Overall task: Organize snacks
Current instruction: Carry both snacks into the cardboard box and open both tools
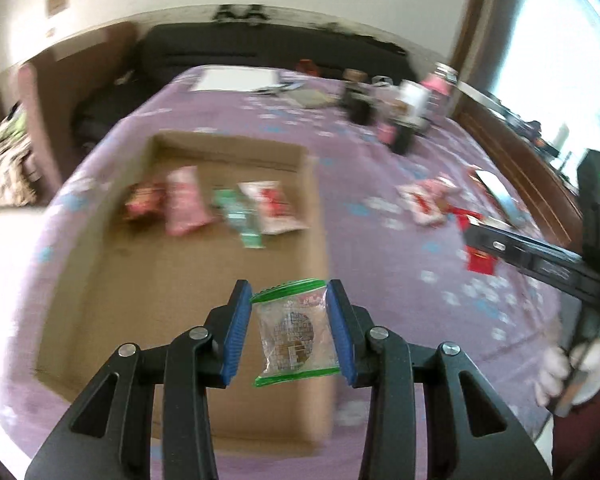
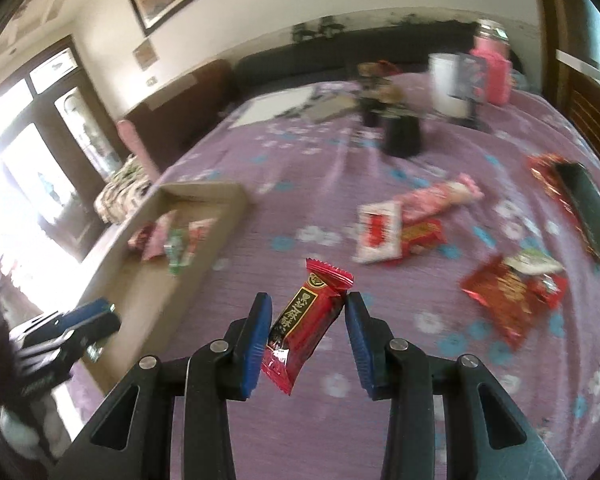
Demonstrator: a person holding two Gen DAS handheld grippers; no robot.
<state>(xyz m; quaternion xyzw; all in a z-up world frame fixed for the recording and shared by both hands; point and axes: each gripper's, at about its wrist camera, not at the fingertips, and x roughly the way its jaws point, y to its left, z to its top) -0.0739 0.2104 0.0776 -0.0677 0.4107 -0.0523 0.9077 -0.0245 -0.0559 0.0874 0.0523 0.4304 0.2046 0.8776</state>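
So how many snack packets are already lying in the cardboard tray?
4, in a row at the cardboard tray's far end: a dark red packet, a pink packet, a green packet and a white-and-red packet. Blur could hide another.

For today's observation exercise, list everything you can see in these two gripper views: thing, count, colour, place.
cardboard tray: one, brown, on the cloth
snacks in tray: four, red, pink, green, white-red, in a row
tablecloth: one, purple, flowered
loose snacks: several, red, pink, white, right of the tray
clear packet: one, green-edged, in the left gripper
red packet: one, in the right gripper
gloved hand: one, white, holding the right gripper
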